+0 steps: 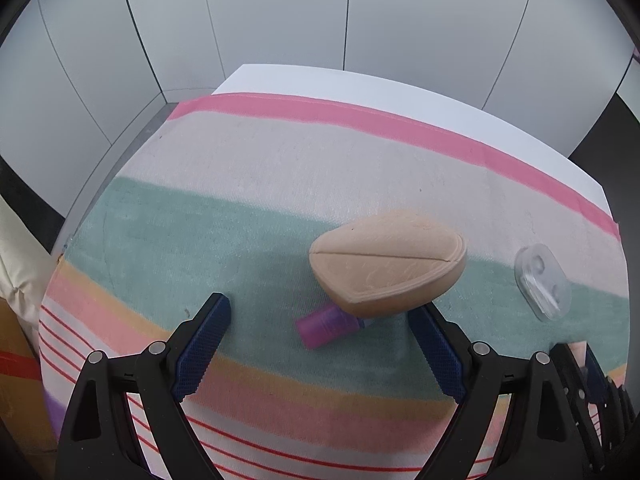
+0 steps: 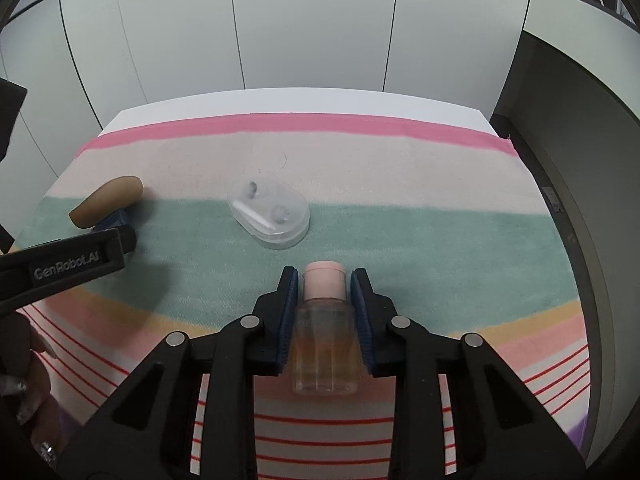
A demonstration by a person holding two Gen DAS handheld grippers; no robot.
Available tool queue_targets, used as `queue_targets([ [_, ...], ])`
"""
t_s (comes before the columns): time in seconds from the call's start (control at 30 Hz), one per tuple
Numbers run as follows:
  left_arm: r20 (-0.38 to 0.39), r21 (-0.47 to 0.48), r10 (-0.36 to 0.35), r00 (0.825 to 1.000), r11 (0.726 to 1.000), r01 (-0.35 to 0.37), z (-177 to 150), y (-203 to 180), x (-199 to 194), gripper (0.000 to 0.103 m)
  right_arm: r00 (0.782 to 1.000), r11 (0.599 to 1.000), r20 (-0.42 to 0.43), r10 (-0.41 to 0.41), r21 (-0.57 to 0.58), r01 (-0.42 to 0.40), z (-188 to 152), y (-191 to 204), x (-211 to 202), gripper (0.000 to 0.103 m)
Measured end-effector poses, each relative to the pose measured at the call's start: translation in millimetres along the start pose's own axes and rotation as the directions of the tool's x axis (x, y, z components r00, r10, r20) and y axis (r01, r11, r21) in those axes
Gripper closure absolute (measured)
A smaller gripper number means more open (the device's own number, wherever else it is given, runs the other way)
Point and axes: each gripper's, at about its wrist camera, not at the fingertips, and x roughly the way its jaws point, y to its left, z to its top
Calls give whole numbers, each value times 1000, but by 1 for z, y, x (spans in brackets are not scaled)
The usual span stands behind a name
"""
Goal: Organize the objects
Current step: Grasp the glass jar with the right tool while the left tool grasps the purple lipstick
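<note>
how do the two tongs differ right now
The left tongs stand wide open, with nothing pressed between the pads; the right tongs are shut. The left tongs hang over a tan pouch and a purple tube without gripping either; the right tongs clamp a clear bottle with a pink cap. Both have black frames and blue pads, and point down at the striped cloth.

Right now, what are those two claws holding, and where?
Right hand-held gripper clamps the clear pink-capped bottle by its shoulders. Left hand-held gripper holds nothing.
</note>
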Motion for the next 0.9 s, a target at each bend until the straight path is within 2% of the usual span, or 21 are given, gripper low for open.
queue_targets([
  [0.1,-3,-1,-5,1000,1000,5,6,-2,6,13,1000,1000,0,0,1,0,-2,0,-1,74],
  [0.13,2,3,4,1000,1000,-4,6,-4,6,16,1000,1000,-1,-2,1,2,-2,0,-1,74],
  [0.2,29,22,-6,1000,1000,6,8,-8,4,40,1000,1000,-3,-1,1,1,-2,-1,-1,74],
  [0.23,42,49,-19,999,999,17,8,-12,1,61,1000,1000,-5,0,2,0,-2,-1,-1,74],
  [0.27,46,70,-27,999,997,23,7,-15,0,73,1000,1000,-6,3,3,-3,-2,-2,-1,74],
  [0.3,47,87,-31,998,996,27,6,-18,-1,76,1000,1000,-7,4,3,-4,-2,-2,-1,74],
  [0.33,50,101,-40,998,994,35,6,-20,-2,83,1000,1000,-7,5,3,-4,-3,-2,-1,74],
  [0.67,44,109,-55,998,993,50,-1,-14,-6,84,1000,1000,-20,10,6,-10,-3,0,-2,75],
  [0.9,80,129,-39,996,991,28,4,-6,-28,84,1000,1000,-7,11,5,-11,6,3,-20,75],
])
